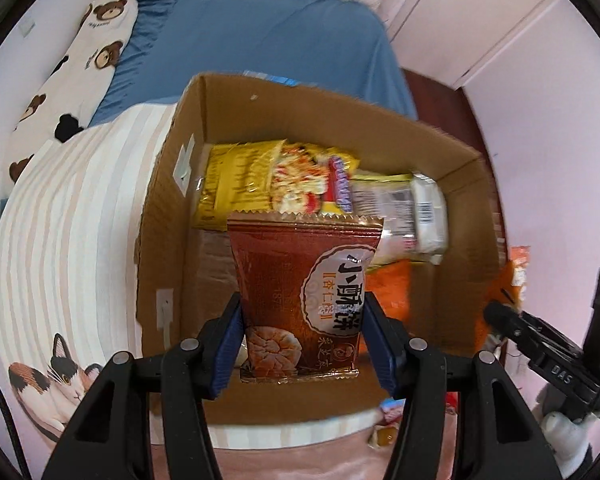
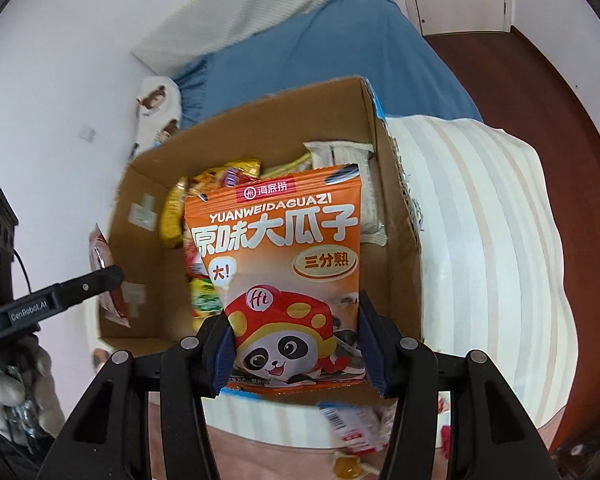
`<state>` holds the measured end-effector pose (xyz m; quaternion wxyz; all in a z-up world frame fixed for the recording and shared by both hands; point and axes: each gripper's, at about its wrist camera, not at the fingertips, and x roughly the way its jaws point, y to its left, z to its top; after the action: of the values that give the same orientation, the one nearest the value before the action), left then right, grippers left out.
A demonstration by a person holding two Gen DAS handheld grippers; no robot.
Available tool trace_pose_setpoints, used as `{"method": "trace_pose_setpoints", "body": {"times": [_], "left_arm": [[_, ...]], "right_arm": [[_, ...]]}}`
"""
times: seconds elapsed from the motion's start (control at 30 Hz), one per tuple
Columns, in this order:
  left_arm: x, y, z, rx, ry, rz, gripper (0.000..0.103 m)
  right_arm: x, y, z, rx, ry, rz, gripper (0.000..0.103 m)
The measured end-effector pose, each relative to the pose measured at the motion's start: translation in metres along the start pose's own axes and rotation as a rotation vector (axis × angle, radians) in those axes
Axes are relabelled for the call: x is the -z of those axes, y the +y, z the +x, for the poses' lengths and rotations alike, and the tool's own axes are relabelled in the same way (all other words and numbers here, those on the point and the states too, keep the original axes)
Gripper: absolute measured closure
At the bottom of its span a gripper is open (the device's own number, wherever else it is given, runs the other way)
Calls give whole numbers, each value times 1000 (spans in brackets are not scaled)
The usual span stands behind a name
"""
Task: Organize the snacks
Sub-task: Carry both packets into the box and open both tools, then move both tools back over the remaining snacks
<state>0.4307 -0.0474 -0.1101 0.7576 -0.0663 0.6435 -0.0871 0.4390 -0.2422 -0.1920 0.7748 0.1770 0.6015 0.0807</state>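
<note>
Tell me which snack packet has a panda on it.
The orange sunflower-seed packet, clamped in the right tool over the cardboard box. The left tool holds a brown pastry packet showing a biscuit, no panda.

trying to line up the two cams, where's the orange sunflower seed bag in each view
Left wrist view: only a slice of the orange seed bag shows, low right of centre inside the cardboard box, behind the brown pastry packet held in the left gripper.
Right wrist view: the bag fills the centre, clamped in the right gripper.
Shared landmark: the box.
</note>
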Motion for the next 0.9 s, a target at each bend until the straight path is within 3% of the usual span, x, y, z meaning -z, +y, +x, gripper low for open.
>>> {"method": "trace_pose_setpoints", "body": {"times": [0.17,0.2,0.23,0.3,0.33,0.4,0.43,0.53,0.6,0.73,0.9], "left_arm": [[-8,12,34,-52,74,-22,49],[-9,13,39,-58,87,-24,49],[-8,15,46,-70,105,-28,48],[-5,17,50,-80,108,-34,45],[-5,17,52,-85,105,-34,41],[-4,16,53,-114,89,-27,16],[-3,14,52,-120,73,-19,15],[0,11,49,-119,52,-8,15],[5,10,49,-105,63,-3,5],[15,2,43,-109,51,15,4],[35,-6,19,-118,-45,4,4]], "right_arm": [[-6,-3,26,48,72,-5,47],[-6,-5,32,63,91,0,44],[-6,-6,36,75,98,3,32],[-7,-7,42,80,111,6,27],[-7,-6,44,83,117,8,24],[-7,-3,47,97,122,4,20],[-6,-1,47,97,121,-1,14],[-4,6,50,118,120,-26,12],[-3,10,48,140,106,-44,9],[1,17,42,172,76,-70,7],[11,23,20,205,12,-108,7]]}}
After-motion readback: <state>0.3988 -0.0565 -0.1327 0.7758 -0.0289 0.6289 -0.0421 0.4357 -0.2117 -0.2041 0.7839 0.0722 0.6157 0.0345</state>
